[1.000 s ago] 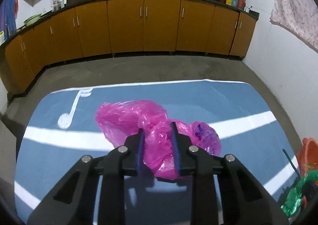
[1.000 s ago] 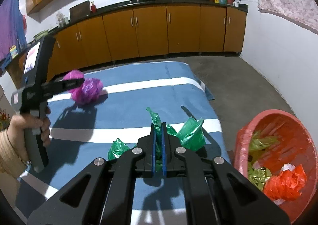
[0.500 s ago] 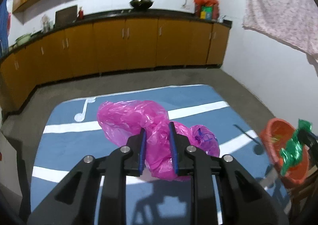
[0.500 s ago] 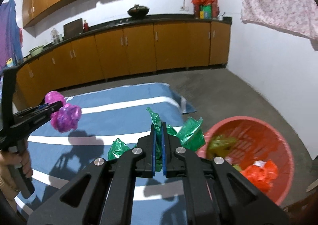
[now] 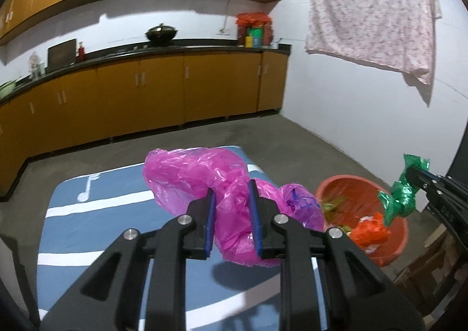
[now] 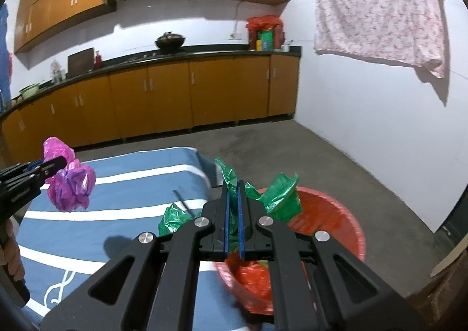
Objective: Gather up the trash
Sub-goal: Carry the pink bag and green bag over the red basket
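My left gripper (image 5: 232, 193) is shut on a crumpled pink plastic bag (image 5: 199, 176), held in the air above the blue striped mat (image 5: 96, 225). The same pink plastic bag (image 6: 71, 183) shows at the left of the right wrist view. My right gripper (image 6: 233, 186) is shut on a crumpled green plastic bag (image 6: 280, 193), held over the near rim of the red basin (image 6: 345, 220). The red basin (image 5: 342, 190) holds green, orange and white trash, and the green plastic bag (image 5: 400, 196) hangs over it at the right of the left wrist view.
Orange cabinets (image 6: 175, 94) under a black counter run along the far wall. A white wall (image 6: 365, 114) with a hanging patterned cloth (image 6: 377, 6) stands on the right. Grey concrete floor (image 6: 292, 152) lies beyond the mat. A thin dark stick (image 6: 182, 202) lies on the mat.
Both grippers have risen and swung right toward the red basin, each still holding its bag. The green bag has left the mat and now hangs over the basin's rim.
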`<state>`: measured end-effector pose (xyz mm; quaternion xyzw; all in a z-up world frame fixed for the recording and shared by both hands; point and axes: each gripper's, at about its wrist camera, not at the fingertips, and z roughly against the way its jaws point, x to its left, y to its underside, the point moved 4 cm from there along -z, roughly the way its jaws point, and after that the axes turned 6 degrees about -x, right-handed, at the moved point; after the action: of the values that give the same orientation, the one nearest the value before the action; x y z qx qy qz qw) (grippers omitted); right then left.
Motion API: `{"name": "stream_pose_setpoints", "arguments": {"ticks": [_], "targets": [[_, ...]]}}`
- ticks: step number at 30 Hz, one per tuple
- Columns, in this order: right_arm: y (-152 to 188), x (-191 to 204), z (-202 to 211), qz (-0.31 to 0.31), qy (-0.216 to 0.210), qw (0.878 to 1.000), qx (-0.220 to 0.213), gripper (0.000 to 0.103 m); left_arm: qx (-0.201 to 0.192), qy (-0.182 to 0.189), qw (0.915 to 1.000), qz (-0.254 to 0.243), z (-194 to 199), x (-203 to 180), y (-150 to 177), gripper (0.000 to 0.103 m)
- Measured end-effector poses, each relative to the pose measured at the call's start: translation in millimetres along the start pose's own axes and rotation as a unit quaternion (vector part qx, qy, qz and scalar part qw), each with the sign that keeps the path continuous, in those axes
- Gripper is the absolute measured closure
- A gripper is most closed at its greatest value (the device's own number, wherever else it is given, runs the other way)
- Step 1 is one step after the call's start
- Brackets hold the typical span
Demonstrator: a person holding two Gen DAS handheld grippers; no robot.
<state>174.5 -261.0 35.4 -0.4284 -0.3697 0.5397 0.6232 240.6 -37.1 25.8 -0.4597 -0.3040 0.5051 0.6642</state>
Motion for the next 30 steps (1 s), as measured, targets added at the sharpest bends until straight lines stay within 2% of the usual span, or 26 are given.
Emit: {"name": "stream_pose_setpoints", "arguments": {"ticks": [6, 15, 22, 30], "targets": [[1, -31, 4, -0.006, 0.035, 0.999, -0.004, 0.098, -0.001, 0.039, 0.9992, -0.011, -2, -43, -2, 0.082], [7, -72, -3, -0.033, 0.077, 0.996, 0.006, 0.098, 0.015, 0.097, 0.9949, -0.024, -26, -113, 5, 0.082], [14, -97, -15, -0.052, 0.096, 0.994, 0.019, 0.098, 0.039, 0.120, 0.9914, -0.034, -55, -151, 19, 0.082], [20, -110, -29, -0.062, 0.103, 0.992, 0.028, 0.098, 0.063, 0.134, 0.9880, -0.042, -81, -176, 35, 0.082]]}}
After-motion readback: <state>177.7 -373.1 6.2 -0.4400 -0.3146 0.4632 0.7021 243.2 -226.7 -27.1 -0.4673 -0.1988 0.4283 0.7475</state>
